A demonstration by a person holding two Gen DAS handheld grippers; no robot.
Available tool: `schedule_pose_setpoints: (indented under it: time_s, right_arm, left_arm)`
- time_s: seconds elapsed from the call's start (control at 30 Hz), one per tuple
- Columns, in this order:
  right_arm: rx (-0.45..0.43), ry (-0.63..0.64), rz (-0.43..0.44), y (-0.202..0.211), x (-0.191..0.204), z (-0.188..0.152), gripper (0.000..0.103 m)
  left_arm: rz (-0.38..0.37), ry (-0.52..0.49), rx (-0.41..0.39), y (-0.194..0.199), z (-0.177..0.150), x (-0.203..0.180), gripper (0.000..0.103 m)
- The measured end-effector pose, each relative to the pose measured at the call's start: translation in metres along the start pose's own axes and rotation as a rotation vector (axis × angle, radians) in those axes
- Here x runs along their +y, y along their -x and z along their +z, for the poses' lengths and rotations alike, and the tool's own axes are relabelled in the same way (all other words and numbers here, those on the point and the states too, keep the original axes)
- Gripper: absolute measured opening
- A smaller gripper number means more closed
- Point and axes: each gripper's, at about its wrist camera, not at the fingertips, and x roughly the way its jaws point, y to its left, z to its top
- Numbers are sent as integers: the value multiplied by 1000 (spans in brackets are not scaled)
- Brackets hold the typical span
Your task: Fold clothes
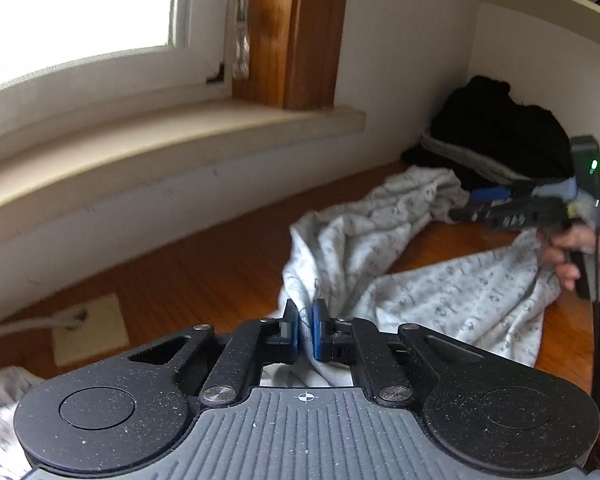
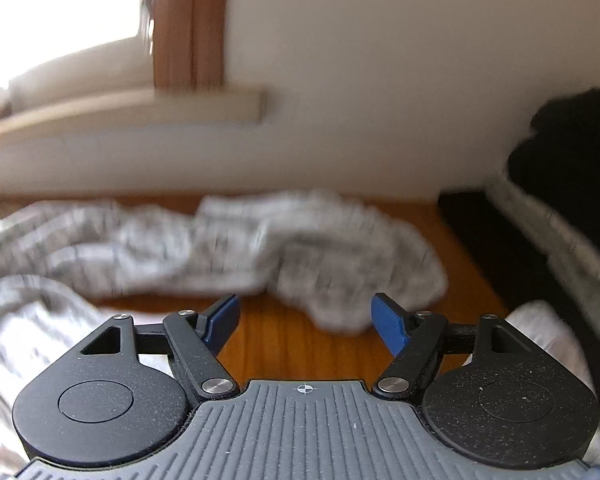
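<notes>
On the wooden table [image 1: 228,264] the printed white garment [image 1: 440,292] lies rumpled, not folded — the dark pile [image 1: 500,132] sits behind. Left gripper [image 1: 306,328] pinches its edge; right gripper [image 2: 304,320] hangs spread, empty — folding remains.

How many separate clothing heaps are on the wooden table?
2: a grey-white patterned cotton garment pinched in the left claw, and a dark pile in the far corner. More may be hidden.

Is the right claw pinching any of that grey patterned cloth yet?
No. The right claw is wide open above the wooden table, with the patterned cloth lying beyond its blue pads.
</notes>
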Motion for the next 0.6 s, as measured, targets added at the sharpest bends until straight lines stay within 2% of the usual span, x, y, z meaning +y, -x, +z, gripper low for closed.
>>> schedule_pose_setpoints:
  time_s: [0.1,0.17,0.27,0.37,0.4,0.43,0.47,0.53,0.6]
  right_arm:
    - [-14,3,-7,-6,-13,27,70]
    - [5,10,31,-18,-19,41,68]
    - [109,56,104,-45,-18,50,64]
    - [172,126,85,-67,-10,52,56]
    - [189,130,93,-72,-9,53,44]
    - [205,130,106,-76,-8,54,20]
    - [209,136,108,-79,-7,57,11]
    - [185,158,79,-82,-4,66,8]
    - [49,134,9,-72,-2,83,7]
  left_arm:
    - [5,-3,-25,5,3,6,6]
    - [9,-5,-41,8,6,10,6]
    - [10,-16,-55,11,7,10,6]
    - [15,-27,-74,14,8,11,5]
    - [24,-31,-83,16,8,12,5]
    - [40,-31,-98,19,9,14,5]
    - [56,-30,-111,21,11,16,5]
    - [86,-23,-141,26,17,23,4]
    - [110,-16,-192,39,28,27,4]
